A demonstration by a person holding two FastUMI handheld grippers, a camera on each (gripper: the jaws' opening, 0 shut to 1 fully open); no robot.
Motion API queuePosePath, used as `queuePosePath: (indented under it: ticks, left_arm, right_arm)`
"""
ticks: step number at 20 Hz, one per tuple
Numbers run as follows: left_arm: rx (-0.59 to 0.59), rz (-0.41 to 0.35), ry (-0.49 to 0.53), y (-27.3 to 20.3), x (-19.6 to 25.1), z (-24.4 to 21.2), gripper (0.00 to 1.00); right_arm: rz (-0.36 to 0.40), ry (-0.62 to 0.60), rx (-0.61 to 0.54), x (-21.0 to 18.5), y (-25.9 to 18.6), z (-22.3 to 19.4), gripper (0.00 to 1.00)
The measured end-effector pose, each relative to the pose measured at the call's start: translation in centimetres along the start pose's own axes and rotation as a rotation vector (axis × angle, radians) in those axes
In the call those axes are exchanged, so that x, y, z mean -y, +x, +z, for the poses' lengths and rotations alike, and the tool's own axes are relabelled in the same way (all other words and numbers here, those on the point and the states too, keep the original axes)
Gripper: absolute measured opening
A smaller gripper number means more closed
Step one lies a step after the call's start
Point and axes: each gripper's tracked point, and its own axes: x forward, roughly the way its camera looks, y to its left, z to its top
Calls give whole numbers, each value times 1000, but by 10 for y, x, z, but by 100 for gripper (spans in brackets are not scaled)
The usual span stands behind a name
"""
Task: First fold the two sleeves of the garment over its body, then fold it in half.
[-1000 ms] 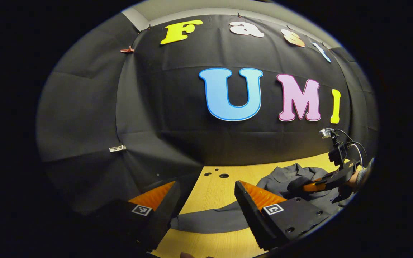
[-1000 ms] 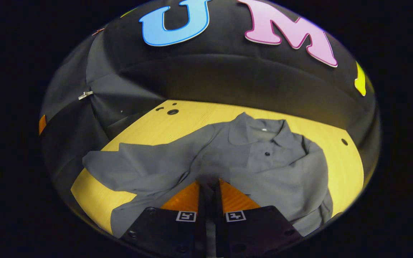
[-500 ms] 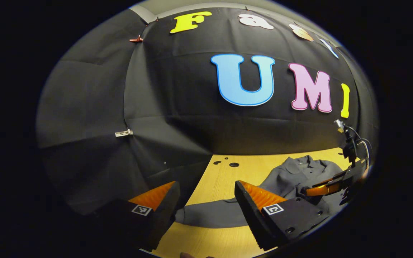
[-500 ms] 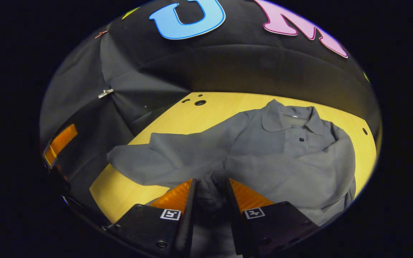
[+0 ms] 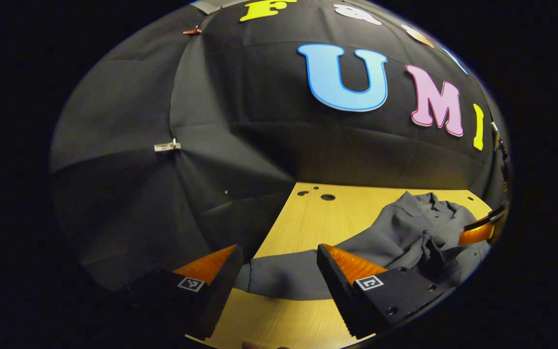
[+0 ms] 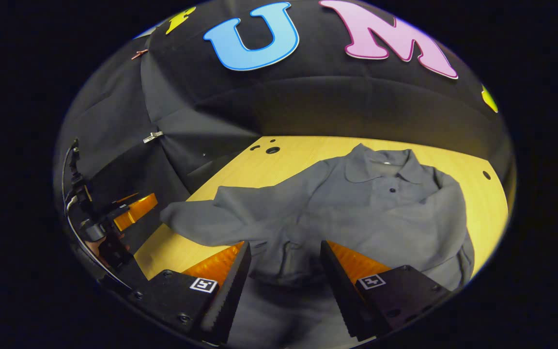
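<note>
A grey collared shirt (image 6: 356, 213) lies face up on the yellow wooden table (image 6: 240, 169). One sleeve is folded across its body, the cuff (image 6: 284, 259) lying bunched below my right gripper (image 6: 284, 252), which is open and holds nothing. The other sleeve (image 6: 196, 220) stretches out flat toward the table's left edge. In the left gripper view that sleeve's end (image 5: 284, 281) lies just beyond my left gripper (image 5: 279, 257), open above the table edge. The left gripper (image 6: 133, 211) also shows off the table's left side in the right gripper view, and the right gripper (image 5: 482, 230) over the shirt (image 5: 405, 228) in the left gripper view.
Black cloth walls close the booth behind and to the left of the table. A few round holes (image 5: 328, 197) sit in the far left corner of the tabletop (image 5: 308, 218). Bare wood (image 6: 477, 203) lies to the right of the shirt.
My right gripper has opened and let go of the folded sleeve on the shirt's body, then drawn back. My left gripper has tipped down and moved closer to the outstretched sleeve.
</note>
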Motion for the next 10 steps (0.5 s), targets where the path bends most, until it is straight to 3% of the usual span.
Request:
queuePosePath:
  ticks: [10]
  left_arm:
    - [-213, 32, 42, 42, -18, -73, 97]
  right_arm:
    - [-171, 50, 58, 74, -67, 2, 89]
